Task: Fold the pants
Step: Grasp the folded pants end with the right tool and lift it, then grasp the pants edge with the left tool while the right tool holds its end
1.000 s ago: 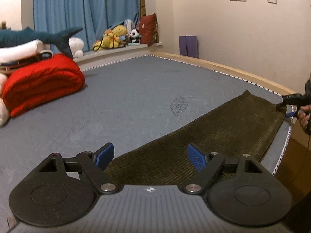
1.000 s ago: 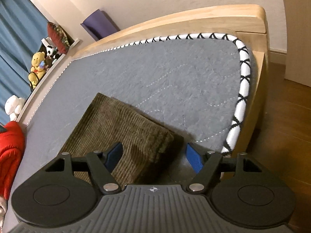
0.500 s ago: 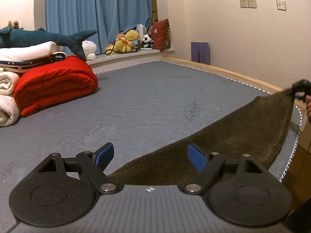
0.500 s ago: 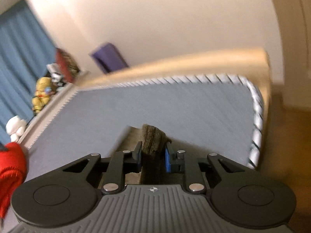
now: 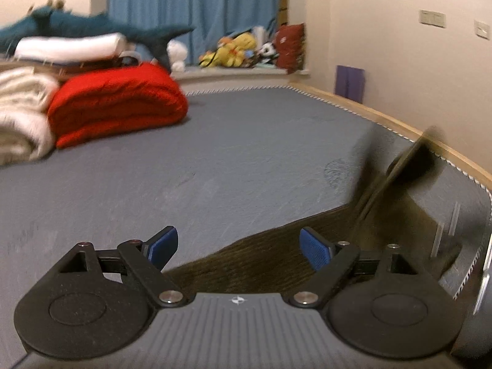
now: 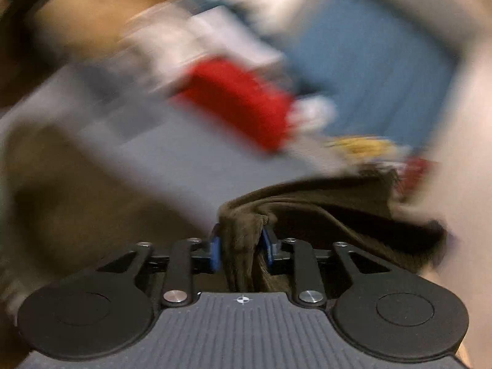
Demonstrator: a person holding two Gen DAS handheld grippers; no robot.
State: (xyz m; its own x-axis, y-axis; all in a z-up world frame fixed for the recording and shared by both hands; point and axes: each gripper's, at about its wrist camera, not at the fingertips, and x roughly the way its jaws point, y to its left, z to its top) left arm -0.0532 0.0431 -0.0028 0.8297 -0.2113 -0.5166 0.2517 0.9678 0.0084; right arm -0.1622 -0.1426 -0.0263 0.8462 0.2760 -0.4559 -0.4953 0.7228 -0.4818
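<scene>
Our right hand-held gripper [image 6: 241, 247], jaws opening, clamps the pants [image 6: 323, 212]; our left hand-held gripper [image 5: 238, 247] gapes empty above the bed [image 5: 215, 166].

My left gripper [image 5: 238, 247] low and angled down, jaws opening with nothing pinched, my right gripper [image 6: 240, 243] rolled over, jaws easing apart, pads on bunched pants [image 6: 307, 209]

A grey mattress [image 5: 215, 160] with white-stitched edging is spread wide inside a wooden bed frame [image 5: 384, 117]. A folded red blanket [image 5: 117, 101] is seen at the far left, touching cream blankets [image 5: 21, 107]. White bedding [image 5: 70, 46] is stacked above, topped by a plush shark [image 5: 101, 27]. Blue curtains [image 5: 196, 9] are drawn behind; stuffed toys [image 5: 236, 50] are lined along the sill. A purple mat [image 5: 350, 83] is propped against the wall.
</scene>
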